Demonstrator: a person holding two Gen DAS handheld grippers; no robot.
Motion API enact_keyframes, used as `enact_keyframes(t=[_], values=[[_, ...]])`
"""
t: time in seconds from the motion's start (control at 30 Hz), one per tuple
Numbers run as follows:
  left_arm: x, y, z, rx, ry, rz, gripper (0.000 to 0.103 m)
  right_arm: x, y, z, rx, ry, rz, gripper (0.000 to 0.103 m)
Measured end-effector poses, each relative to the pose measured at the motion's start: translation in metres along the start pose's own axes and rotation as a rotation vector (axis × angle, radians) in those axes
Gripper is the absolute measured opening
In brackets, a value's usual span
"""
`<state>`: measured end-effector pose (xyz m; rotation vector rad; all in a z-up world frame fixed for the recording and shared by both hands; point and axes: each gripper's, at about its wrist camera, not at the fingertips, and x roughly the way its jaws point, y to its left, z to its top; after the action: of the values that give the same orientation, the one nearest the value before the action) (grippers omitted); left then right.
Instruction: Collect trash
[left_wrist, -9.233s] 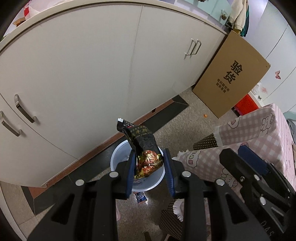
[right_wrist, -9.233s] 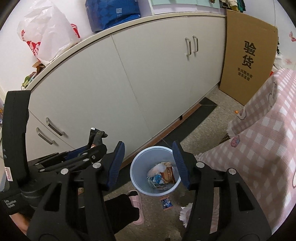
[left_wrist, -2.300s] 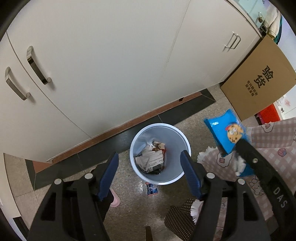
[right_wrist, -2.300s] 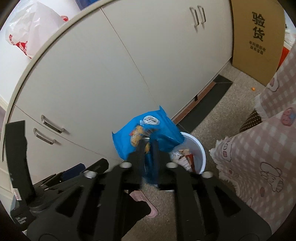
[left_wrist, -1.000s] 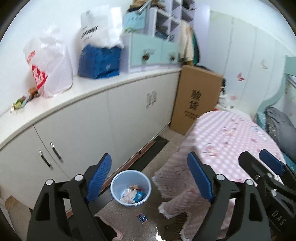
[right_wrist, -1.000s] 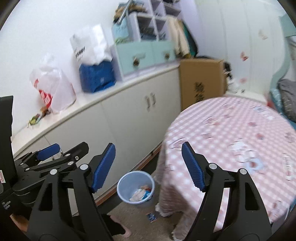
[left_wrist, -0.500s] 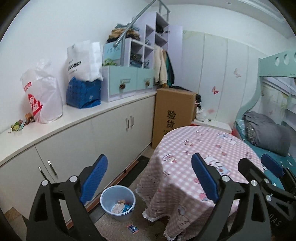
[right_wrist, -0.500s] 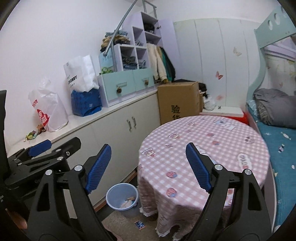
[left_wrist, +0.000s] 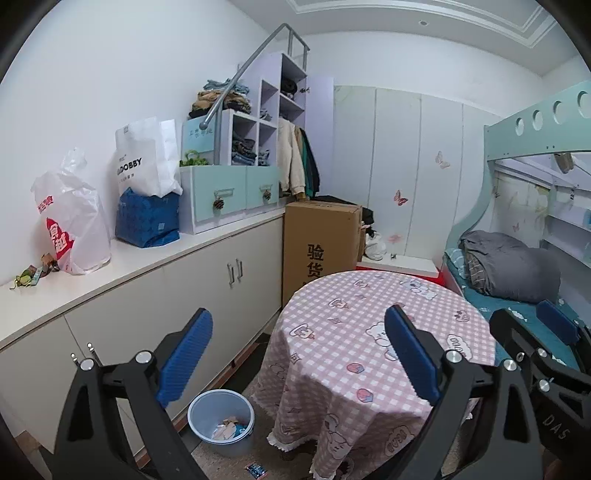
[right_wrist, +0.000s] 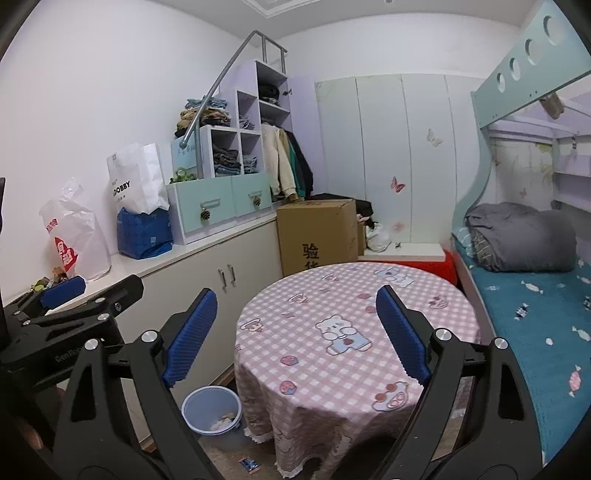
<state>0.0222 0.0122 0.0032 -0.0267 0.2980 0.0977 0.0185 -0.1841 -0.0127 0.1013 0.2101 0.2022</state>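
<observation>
Right wrist view shows both the right gripper (right_wrist: 295, 332) and left gripper (left_wrist: 297, 354) spread and empty, with a small wrapper (right_wrist: 248, 464) on the floor far below them beside the bin (right_wrist: 211, 410): probably light, crinkly and slippery, best pinched at an edge.

I read "验货" on the cardboard box (left_wrist: 320, 243), "DOBBY" on the white paper bag (left_wrist: 142, 162), and "DAS" on the right hand-held gripper (left_wrist: 554, 421).
</observation>
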Motion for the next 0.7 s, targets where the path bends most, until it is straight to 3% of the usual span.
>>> enact_keyframes(t=[0.7], values=[[-0.016,-0.022,0.004,0.04,-0.041,-0.015,0.093,-0.018,-0.011,0.001,0.016,-0.028,-0.01,0.087]])
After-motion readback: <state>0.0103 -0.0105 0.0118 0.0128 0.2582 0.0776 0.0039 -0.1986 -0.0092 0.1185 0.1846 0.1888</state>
